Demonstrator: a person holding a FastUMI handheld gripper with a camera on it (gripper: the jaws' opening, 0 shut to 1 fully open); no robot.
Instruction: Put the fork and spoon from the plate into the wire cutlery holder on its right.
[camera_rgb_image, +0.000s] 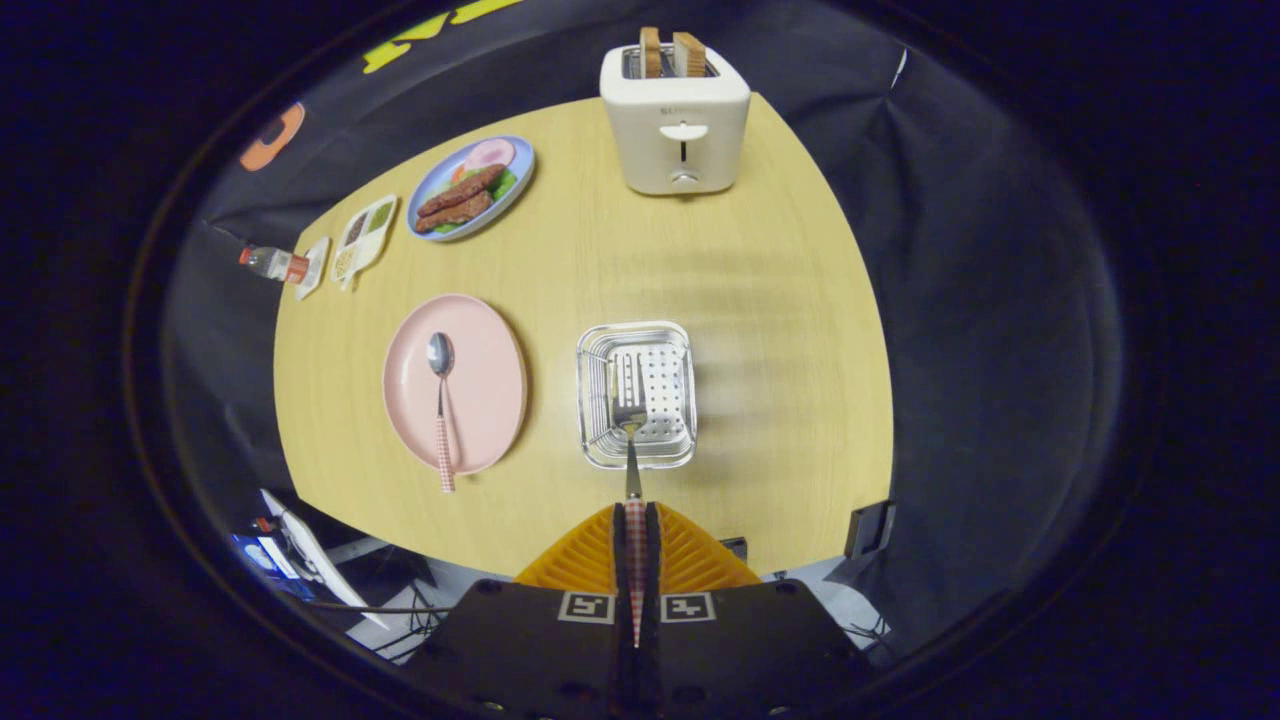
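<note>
My gripper (636, 512) is shut on the fork (630, 420) by its red-checked handle, which runs back between the two fingers. The fork's metal head points forward and hangs over the wire cutlery holder (594, 400), above its near half. The holder is a square metal basket with a perforated insert, standing on the wooden table just ahead of the fingers. To its left lies the pink plate (495, 385). The spoon (441, 400) rests on that plate, bowl pointing away, its checked handle reaching past the plate's near rim.
A white toaster (675, 120) with two bread slices stands at the table's far side, beyond the holder. A blue plate of sausages and vegetables (470, 187), a small divided tray (362, 237) and a bottle (275, 264) sit at the far left. The table's near edge runs just before the fingers.
</note>
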